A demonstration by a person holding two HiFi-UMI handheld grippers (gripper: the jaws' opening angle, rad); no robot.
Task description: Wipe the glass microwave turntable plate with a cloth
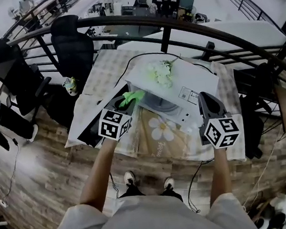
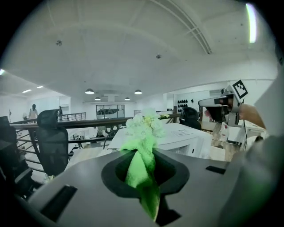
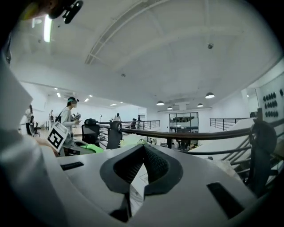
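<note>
While left tool (image 1: 124,102) pinches cloth (image 1: 133,96) by the microwave (image 1: 185,79) edge, right tool (image 1: 205,99) hangs closed, empty.

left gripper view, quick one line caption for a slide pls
Left gripper shut on a green cloth, facing the white microwave with flowers on top

Cloth (image 1: 131,98): bright green, soft fuzzy fabric, bunched into a narrow wad & pinched btw the jaws of the left gripper (image 1: 127,102). In the left gripper view it runs up through the jaw gap, w/ a folded tip poking out past the jaw ends & the lower end trailing back toward the cam. In the head view it sits raised off the table, just at the front-left corner of the white microwave (image 1: 181,89). Glass plate: can't be made out in any view.
</note>
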